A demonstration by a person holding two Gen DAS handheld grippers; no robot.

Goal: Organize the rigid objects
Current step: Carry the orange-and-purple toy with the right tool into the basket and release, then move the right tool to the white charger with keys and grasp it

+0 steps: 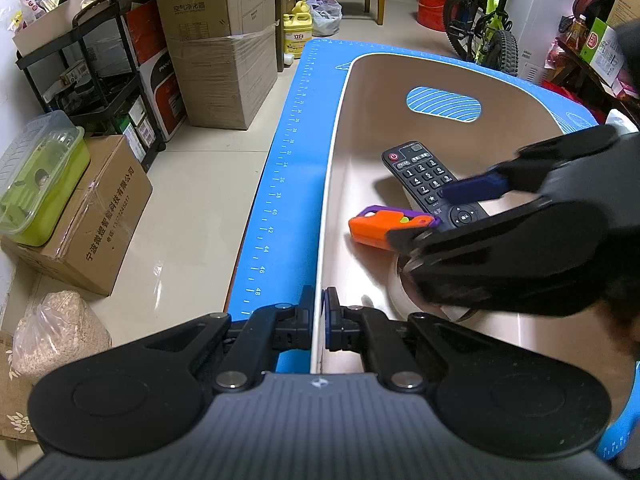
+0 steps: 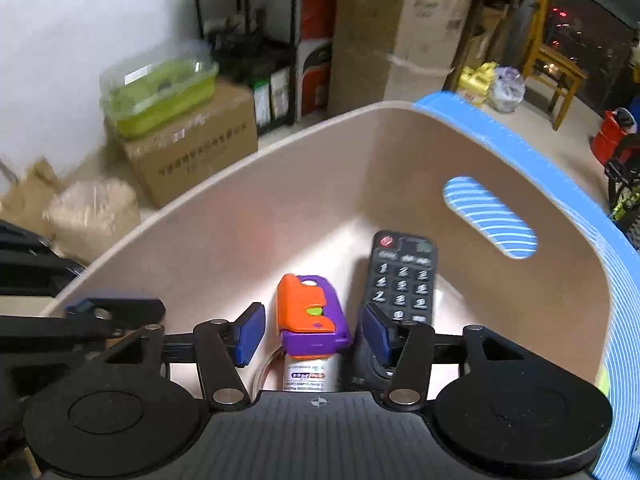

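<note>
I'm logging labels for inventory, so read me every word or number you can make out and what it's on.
"36, 38, 40, 42, 44, 46, 48": ruler on blue mat.
"1" to "9": remote keys.
"立白": yellow jug.
"宁波微煜智能科技有限公司": floor box.
"空气净化器": stacked box.
Bottle label: blurred.

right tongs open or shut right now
Open: the right tongs have blue pads spread apart over the orange and purple toy, gripping nothing.

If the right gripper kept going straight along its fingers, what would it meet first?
Most likely the orange and purple toy, which lies between the open fingers of the right gripper inside the beige bin; depth is unclear.
</note>
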